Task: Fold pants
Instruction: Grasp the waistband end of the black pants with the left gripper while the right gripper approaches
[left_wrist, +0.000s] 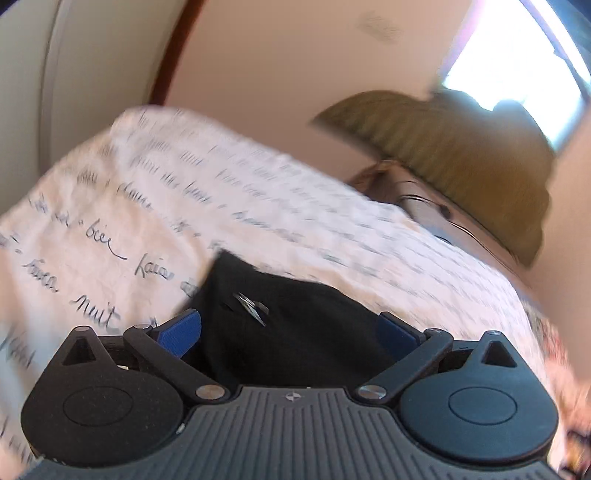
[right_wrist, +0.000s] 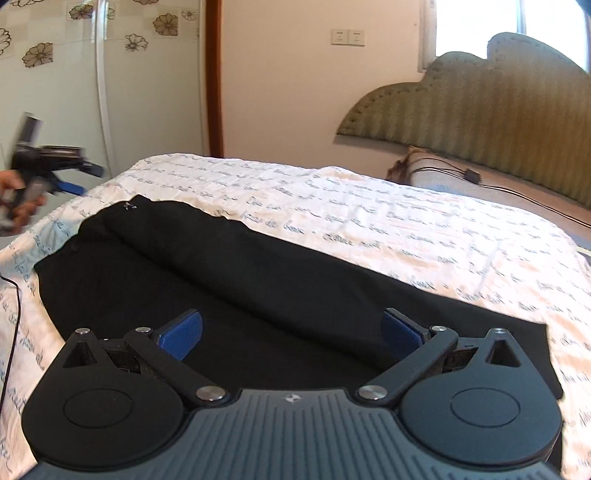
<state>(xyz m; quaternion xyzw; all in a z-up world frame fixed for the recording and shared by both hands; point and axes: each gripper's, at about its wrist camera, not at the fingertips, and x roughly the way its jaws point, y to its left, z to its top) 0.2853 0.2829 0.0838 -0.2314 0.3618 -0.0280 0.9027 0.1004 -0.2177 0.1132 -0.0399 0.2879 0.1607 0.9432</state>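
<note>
Bedroom scene: black pants (right_wrist: 229, 280) lie spread lengthwise on a white script-printed bedsheet (right_wrist: 406, 221), below a green headboard (right_wrist: 480, 103).
Right gripper (right_wrist: 291, 332) hovers over the pants, blue fingers spread, holding nothing; left gripper (left_wrist: 288, 332), likewise spread, is above one end.

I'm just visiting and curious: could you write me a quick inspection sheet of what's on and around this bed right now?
Surface: bed sheet, white with script print, wrinkled.
Job's things: black pants lying lengthwise on the sheet.
Clutter: nothing seen.
Grippers: left gripper open over the pants; right gripper open, pants between its fingers.
Cables: black cable by the headboard; thin wire at the left edge.
Surroundings: green headboard, wall switches, window.
</note>
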